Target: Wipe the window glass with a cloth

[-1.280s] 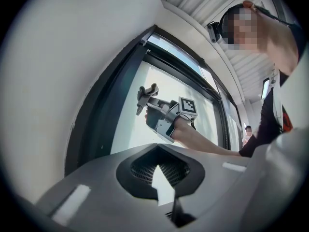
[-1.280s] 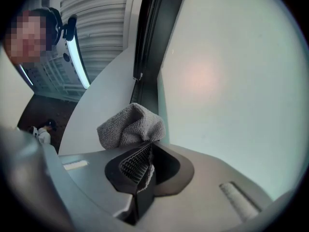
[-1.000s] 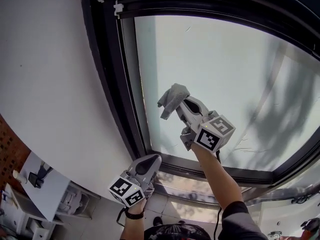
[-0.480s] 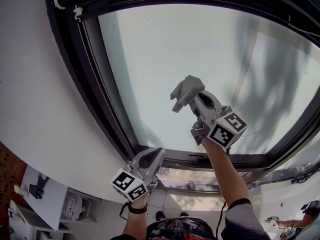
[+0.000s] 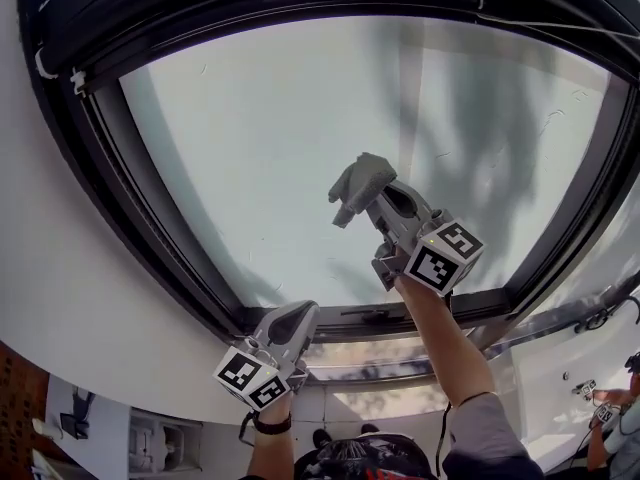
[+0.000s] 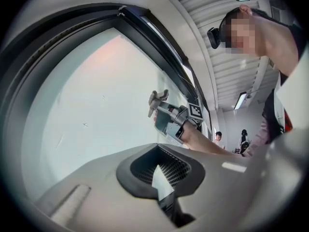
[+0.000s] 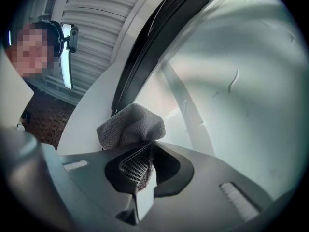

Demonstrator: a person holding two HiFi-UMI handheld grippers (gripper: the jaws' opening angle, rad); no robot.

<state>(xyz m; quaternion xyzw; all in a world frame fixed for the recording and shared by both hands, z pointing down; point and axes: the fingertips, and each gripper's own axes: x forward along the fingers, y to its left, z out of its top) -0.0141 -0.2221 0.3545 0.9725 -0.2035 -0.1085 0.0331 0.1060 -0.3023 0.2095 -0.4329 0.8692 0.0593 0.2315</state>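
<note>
A large pane of window glass [image 5: 300, 138] in a black frame [image 5: 130, 198] fills the head view. My right gripper [image 5: 368, 193] is raised in front of the pane's lower middle, shut on a grey cloth [image 5: 355, 185] that bunches out past its jaws. The right gripper view shows the cloth [image 7: 131, 126] pinched between the jaws, close to the glass [image 7: 231, 81]. My left gripper [image 5: 290, 320] hangs low by the bottom frame rail, jaws shut and empty. From the left gripper view, the right gripper [image 6: 159, 105] and the cloth [image 6: 155, 100] appear against the glass [image 6: 91, 110].
White wall [image 5: 60, 308] surrounds the frame on the left. A horizontal bottom rail [image 5: 380, 316] with a lower pane beneath runs under the grippers. A white cable [image 5: 560, 26] crosses the top right corner. Furniture [image 5: 160, 443] and other people [image 6: 218, 137] stand far off.
The head view has swung right, so the frame's left side shifted leftward. The right gripper with the cloth now sits further right across the pane. The left gripper stays low.
</note>
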